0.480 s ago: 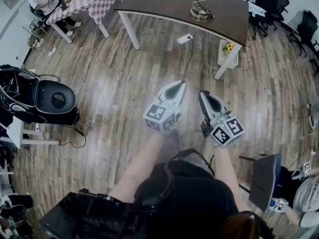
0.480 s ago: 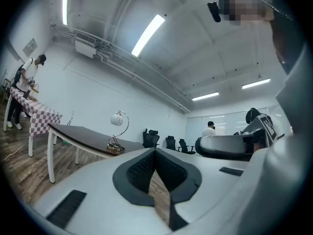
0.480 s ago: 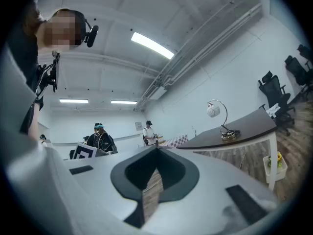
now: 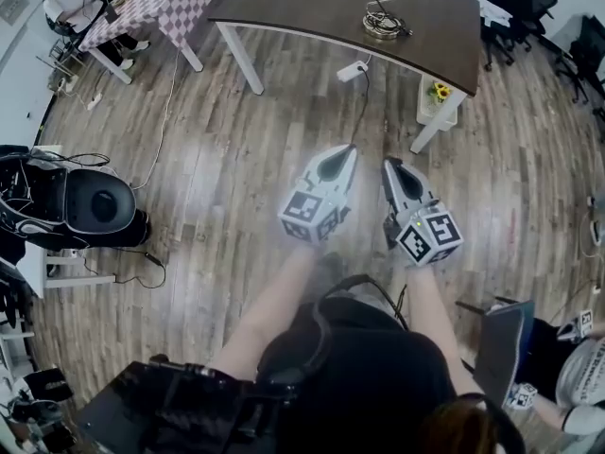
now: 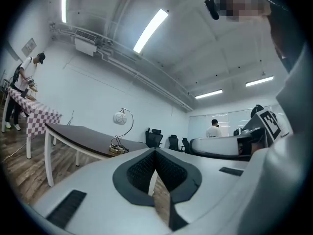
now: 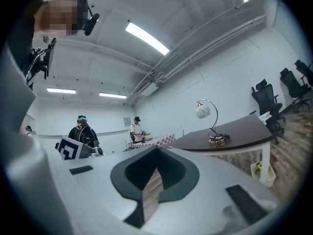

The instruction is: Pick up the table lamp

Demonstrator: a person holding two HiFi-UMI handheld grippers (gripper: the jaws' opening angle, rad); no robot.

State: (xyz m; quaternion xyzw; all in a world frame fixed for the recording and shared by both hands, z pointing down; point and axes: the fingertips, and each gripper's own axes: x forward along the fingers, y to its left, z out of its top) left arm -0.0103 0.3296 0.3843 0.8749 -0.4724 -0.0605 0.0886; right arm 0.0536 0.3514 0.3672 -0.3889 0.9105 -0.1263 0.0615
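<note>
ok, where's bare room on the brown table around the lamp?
Brown table is bare left of the lamp base, out to its left edge; a narrower bare strip lies right of it. Crowded at the base, where the cord coils.

Left gripper [image 4: 333,164] and right gripper [image 4: 392,170] held level, side by side, jaws closed, nothing gripped, forearms extended

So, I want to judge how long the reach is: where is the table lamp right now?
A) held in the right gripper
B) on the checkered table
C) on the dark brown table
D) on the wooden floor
C: the table lamp stands on the dark brown table, well ahead of the right gripper, which holds nothing.
</note>
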